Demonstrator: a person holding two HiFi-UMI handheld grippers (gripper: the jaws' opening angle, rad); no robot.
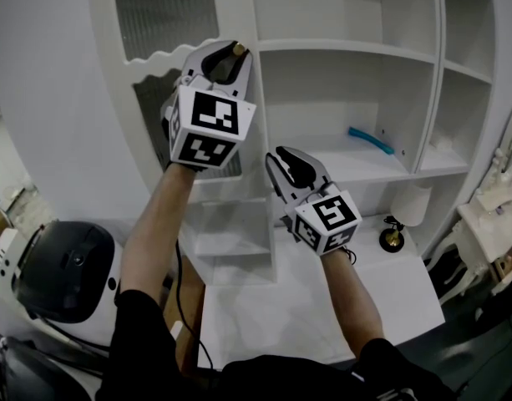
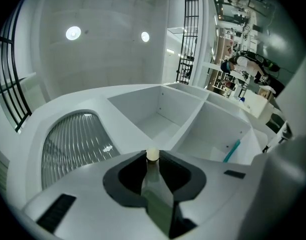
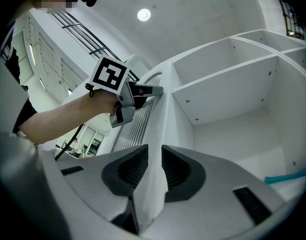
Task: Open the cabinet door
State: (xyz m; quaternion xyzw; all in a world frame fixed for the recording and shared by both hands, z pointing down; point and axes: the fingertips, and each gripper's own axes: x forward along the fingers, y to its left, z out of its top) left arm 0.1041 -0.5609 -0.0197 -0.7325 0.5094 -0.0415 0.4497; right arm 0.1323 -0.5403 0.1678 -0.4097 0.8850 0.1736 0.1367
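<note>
Facing a white cabinet [image 1: 347,50] of open shelves, with the cabinet door [image 1: 159,59], white-framed with ribbed glass, at the cabinet's left side, just beside the open compartments. Hard to tell from these views how far out from the cabinet's front. Left hand-held gripper [image 1: 233,55] raised against the door's free edge, about level with the cabinet's upper shelf, jaws narrow and closed on a small pale knob [image 2: 152,154] right at their tips, pads touching both sides of it. Right hand-held gripper [image 1: 283,159] lower down, about level with the cabinet's middle shelf, jaws likewise narrow, set on either side of the door's white edge and pressed to it, the edge filling the gap between the pads in the right gripper view. Both pointing up and toward the cabinet, bare forearms [image 1: 151,232] trailing behind them. On the cabinet's middle shelf, toward its right, a teal strip [image 1: 371,140] lying flat. Near the cabinet's lower right corner, a small lamp [image 1: 396,234] with a white shade and a gold base, standing upright. Left of the cabinet and lower in the head view, a rounded black-and-white appliance [image 1: 68,270], well apart from both hand-held grippers.
</note>
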